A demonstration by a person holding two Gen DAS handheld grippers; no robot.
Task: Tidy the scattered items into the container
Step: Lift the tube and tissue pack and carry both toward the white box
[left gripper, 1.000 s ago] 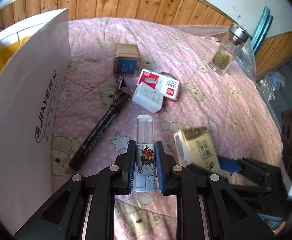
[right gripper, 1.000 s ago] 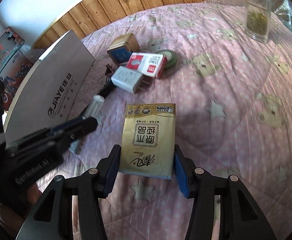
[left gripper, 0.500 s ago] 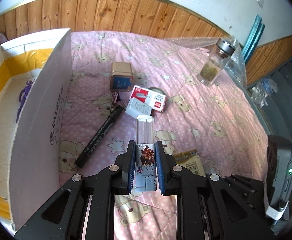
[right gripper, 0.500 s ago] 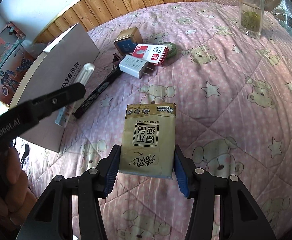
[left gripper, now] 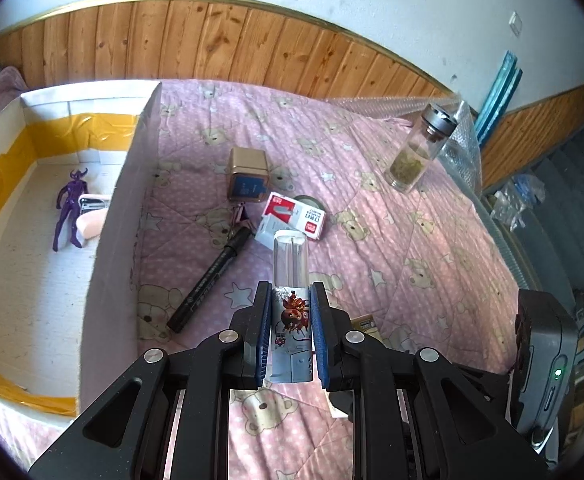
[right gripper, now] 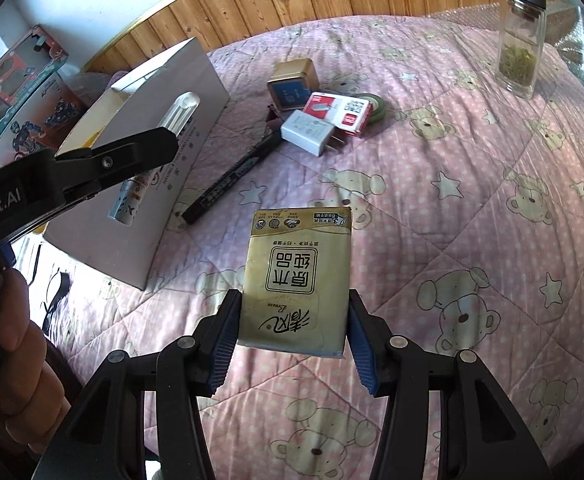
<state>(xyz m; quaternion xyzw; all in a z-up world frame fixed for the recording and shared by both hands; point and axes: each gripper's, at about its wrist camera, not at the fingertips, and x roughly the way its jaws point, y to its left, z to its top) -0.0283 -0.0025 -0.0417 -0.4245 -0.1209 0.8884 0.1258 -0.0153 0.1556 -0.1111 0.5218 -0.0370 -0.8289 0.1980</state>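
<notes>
Left gripper pinches a clear tube beside the box (open top); right gripper pinches a tissue pack above the bed.

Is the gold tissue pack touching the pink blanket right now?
Apart. In the right wrist view the right hand-held gripper clamps the tissue pack on both sides and holds it up above the blanket.

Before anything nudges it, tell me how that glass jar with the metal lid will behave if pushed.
The glass jar stands tall and narrow on a soft quilt, so a high push would likely tip it. It looks mostly empty, with green contents only at the bottom, so probably light. Being round, it may roll once down, and glass can crack.
</notes>
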